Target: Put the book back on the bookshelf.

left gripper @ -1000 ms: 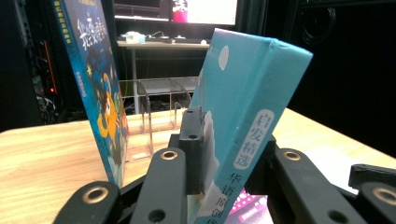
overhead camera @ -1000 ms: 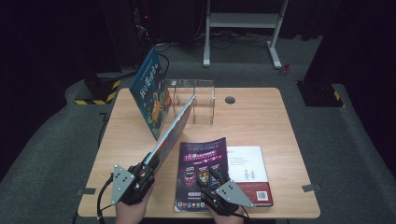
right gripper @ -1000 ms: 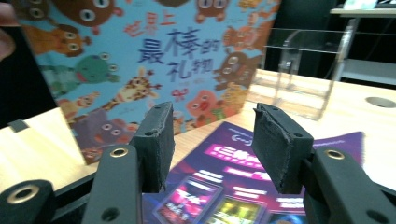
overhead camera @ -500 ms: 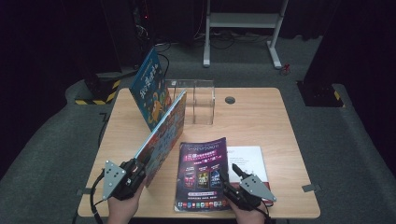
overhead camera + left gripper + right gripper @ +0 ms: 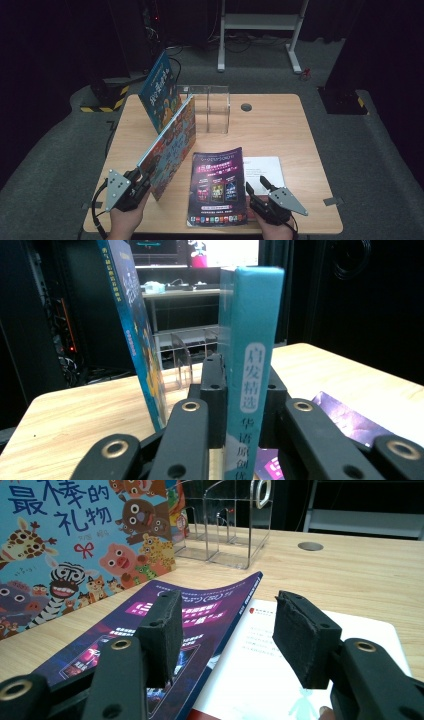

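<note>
Near the table's [image 5: 280, 125] front-left corner, a stiff picture book [image 5: 170, 145], judged rigid and fairly light, is held upright by its spine in the closed left gripper [image 5: 134, 184], while the right gripper [image 5: 256, 187] is spread wide, empty, over the purple magazine [image 5: 217, 185].

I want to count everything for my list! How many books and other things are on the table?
Picture books: 2
Purple magazine: 1
White book: 1
Clear rack: 1
Total: 5
</note>
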`<state>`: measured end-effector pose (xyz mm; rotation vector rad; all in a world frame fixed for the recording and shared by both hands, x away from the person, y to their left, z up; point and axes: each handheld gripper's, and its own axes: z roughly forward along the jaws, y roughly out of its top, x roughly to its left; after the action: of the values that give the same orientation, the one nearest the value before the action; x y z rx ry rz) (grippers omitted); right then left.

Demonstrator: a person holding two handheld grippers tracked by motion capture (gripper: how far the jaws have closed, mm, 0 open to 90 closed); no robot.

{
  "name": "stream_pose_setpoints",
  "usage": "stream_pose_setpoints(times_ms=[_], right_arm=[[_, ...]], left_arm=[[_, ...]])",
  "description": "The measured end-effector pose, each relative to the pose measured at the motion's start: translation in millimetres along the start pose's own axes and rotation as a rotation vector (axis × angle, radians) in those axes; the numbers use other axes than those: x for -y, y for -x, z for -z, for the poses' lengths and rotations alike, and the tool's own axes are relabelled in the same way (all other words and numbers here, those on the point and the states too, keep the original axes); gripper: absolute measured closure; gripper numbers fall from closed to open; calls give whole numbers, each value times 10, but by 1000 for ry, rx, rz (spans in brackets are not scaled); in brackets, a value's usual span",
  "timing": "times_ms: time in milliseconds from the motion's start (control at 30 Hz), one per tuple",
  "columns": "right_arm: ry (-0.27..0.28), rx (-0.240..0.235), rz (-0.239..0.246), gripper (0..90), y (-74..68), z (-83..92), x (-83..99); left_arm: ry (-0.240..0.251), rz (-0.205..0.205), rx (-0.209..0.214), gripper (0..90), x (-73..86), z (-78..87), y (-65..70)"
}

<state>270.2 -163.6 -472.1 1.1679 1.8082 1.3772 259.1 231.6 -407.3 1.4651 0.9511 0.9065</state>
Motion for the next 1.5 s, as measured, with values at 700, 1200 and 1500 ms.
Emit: stream_pose_setpoints(times_ms=[700, 1200, 1500], right_arm=[[-5, -16, -1, 453, -44, -18, 38], [-13, -26, -5, 456, -48, -36, 52], [-17, -29, -12, 455, -49, -43, 56]], left_arm=[[10, -11, -6, 789, 80, -12, -54], [-2, 9, 56, 787, 78, -3, -108], [-12, 21, 65, 782, 66, -2, -126]])
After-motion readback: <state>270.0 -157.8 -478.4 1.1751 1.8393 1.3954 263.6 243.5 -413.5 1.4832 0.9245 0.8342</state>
